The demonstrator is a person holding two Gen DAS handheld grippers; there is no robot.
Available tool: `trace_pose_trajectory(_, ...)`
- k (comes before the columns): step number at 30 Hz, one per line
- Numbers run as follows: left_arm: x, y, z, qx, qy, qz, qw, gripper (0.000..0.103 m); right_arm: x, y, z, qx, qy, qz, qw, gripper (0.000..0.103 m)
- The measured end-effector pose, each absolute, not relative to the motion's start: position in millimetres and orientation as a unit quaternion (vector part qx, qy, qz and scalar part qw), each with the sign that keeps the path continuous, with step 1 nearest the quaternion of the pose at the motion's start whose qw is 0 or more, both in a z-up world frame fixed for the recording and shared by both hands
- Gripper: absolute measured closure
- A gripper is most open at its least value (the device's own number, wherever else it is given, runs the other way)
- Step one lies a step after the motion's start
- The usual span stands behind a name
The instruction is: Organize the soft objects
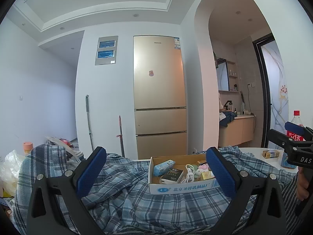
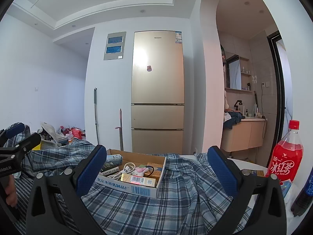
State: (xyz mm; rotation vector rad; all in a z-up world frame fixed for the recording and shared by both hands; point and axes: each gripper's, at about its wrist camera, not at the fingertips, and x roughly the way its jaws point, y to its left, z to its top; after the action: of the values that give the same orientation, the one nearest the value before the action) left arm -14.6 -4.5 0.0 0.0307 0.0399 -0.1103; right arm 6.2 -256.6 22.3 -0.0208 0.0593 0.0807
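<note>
I have both tongs level over a rumpled blue plaid shirt [image 1: 137, 201] that covers most of the table under and ahead of me. My left tongs [image 1: 155, 168] stand wide apart with nothing between the blue pads; the shirt lies loose below them, and I cannot tell whether the tips touch it. My right tongs [image 2: 156, 167] are spread just as wide, also empty, with the same shirt [image 2: 176, 199] bunched beneath.

Straight ahead of both tongs, sitting on the shirt, is a shallow cardboard box [image 1: 182, 188]. From the left camera it lies between the two pads; from the right camera the box [image 2: 137, 191] sits ahead and toward my left pad. In it I see a white cable [image 2: 127, 167], a small pink plush toy [image 2: 139, 171], a dark pack [image 1: 173, 174] and some small cartons.

To the right of my right tongs a red ice tea bottle [image 2: 286, 156] stands upright on the white table [image 2: 244, 162], with a dark bottle [image 2: 305, 193] nearer the edge of view. In the left camera the right tongs [image 1: 293, 137] show at the far right, a hand [image 1: 303, 180] below them on the grip. Behind everything, a gold fridge [image 1: 159, 98] stands against the wall.
</note>
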Motion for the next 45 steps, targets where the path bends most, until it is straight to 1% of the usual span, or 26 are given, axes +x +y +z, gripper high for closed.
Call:
trace_pose_trajectory(17,-18.1,-3.3,3.1,0.016,0.02,-0.059,0.998,0.0,8.5,-255.1,21.7,-0.016,0.026,0.043,0.999,0.0)
trace_pose_trajectory(23,-13.6,-3.9,2.3,0.017,0.032,-0.064,0.997,0.0,8.3,-255.2,21.8,-0.017,0.023,0.043,0.999,0.0)
trace_pose_trajectory(45,-14.5,-4.1,1.7,0.015,0.024,-0.065,0.997,0.0,7.6,-256.6,19.8,-0.013,0.026,0.043,0.999,0.0)
